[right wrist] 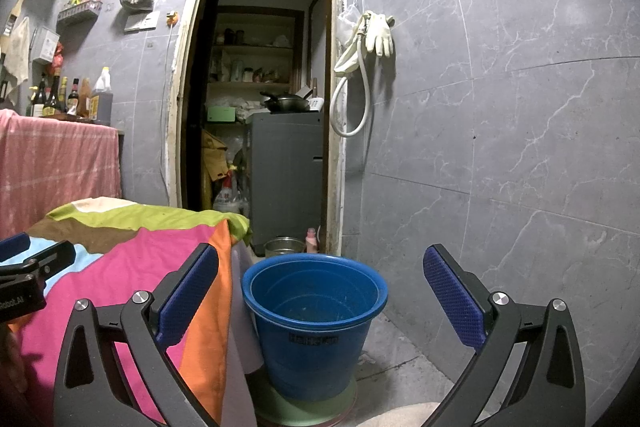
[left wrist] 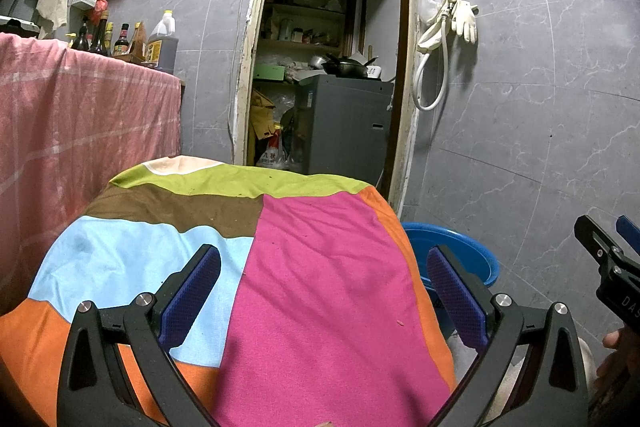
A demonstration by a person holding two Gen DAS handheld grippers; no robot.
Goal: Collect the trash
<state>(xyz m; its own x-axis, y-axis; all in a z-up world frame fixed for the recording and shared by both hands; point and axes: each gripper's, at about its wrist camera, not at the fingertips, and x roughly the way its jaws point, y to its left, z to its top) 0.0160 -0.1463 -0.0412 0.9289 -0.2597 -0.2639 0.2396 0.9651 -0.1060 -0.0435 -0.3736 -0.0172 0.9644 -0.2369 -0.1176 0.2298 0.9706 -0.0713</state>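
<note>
Two wide-spread grippers, no trash held; blue bucket (right wrist: 314, 323) on the floor just beside the cloth-covered table (left wrist: 312, 267).

Bucket looks empty inside; we see only tiny specks on the cloth, no clear piece of trash. Left gripper (left wrist: 324, 291) hovers over the cloth, right gripper (right wrist: 320, 295) faces the bucket. Fits trash already cleared or none found yet, so we scan before closing on anything.

Grey marble-tiled walls (right wrist: 500, 107), open doorway (right wrist: 260, 87)
</note>
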